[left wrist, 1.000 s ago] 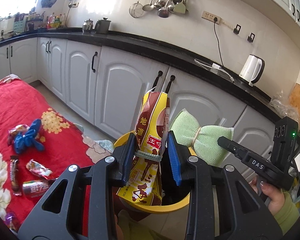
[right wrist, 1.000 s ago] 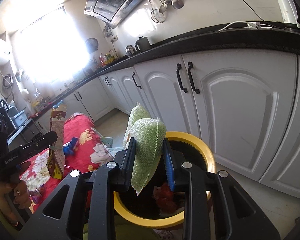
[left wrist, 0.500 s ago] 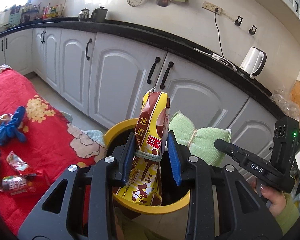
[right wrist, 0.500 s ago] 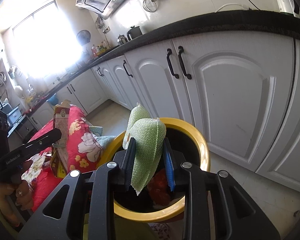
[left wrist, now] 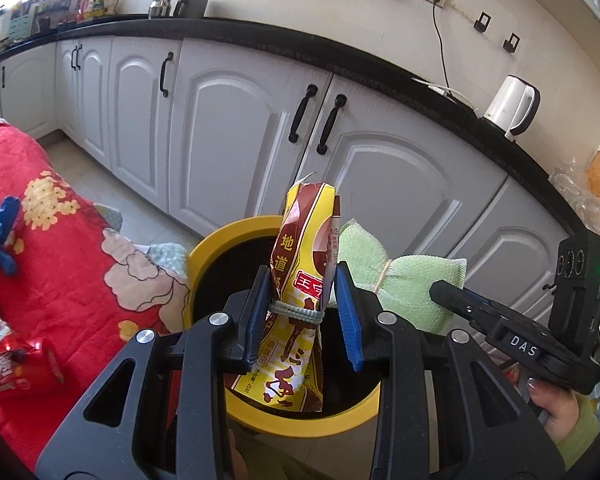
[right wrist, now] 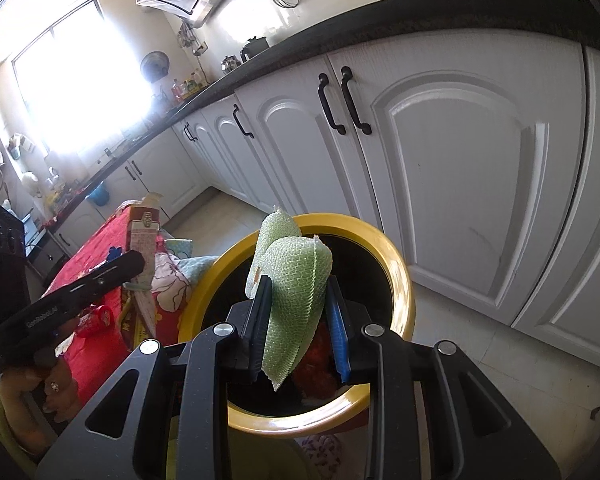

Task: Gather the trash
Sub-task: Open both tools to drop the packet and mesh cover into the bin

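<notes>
My left gripper [left wrist: 303,316] is shut on a yellow and brown snack bag [left wrist: 300,300], pinched at its banded waist and held upright over the yellow-rimmed trash bin [left wrist: 220,236]. My right gripper [right wrist: 298,322] is shut on a green mesh sponge [right wrist: 296,280], held over the same bin [right wrist: 396,272]. Red trash lies inside the bin [right wrist: 316,364]. The sponge [left wrist: 412,288] and right gripper also show in the left wrist view, and the bag [right wrist: 142,240] shows in the right wrist view.
White kitchen cabinets [left wrist: 236,128] stand just behind the bin. A table with a red floral cloth [left wrist: 60,248] lies to the left, with wrappers [left wrist: 8,364] and a blue item [left wrist: 0,236] on it. A white kettle [left wrist: 512,106] sits on the black counter.
Both grippers have moved forward and lower over the bin, still holding the bag and the sponge. The red table has slid further left in view.
</notes>
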The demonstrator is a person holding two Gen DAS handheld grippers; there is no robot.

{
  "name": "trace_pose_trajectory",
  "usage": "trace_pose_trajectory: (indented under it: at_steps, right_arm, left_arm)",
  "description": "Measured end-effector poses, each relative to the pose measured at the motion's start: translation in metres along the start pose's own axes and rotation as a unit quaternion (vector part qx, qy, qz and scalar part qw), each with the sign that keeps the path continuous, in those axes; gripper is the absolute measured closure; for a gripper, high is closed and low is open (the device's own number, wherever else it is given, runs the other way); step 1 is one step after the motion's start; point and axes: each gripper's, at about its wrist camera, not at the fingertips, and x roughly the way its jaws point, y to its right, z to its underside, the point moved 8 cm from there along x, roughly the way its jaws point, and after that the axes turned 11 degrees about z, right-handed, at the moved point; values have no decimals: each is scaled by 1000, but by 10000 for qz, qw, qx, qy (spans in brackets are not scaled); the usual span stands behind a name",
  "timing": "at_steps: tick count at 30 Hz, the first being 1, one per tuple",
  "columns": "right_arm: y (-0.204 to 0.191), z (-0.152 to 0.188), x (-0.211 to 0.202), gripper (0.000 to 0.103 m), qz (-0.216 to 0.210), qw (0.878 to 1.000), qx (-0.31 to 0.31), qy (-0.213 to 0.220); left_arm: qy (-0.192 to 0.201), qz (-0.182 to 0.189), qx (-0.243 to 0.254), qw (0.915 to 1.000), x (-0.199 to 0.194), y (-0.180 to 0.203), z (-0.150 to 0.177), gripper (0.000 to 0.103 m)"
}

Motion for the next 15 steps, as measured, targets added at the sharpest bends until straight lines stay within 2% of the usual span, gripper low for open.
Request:
trace_pose_trajectory:
  at_steps: [6,8,9,12,15]
  right_arm:
    - [3,2,6,74,10,9999,60,-103]
    - [4,4,6,72,-18,9997,157,-176]
    - [5,5,6,68,-7,9996,192,-186]
    - [8,4,3,57,49,9996,256,-139]
    - [11,2,0,52,76,9994,314,-84]
  left_arm:
    - [-119,-18,-39,9999,7,-3,6,77]
    - [-198,-20,-72,9998,10,-5,10,68]
    - [-200,-45,-78,9998,10,-5,10,60]
    - [-237,-59,-134,9996,9,-8,14,52]
    - [-218,-113,-138,9996,6,-9,15,39]
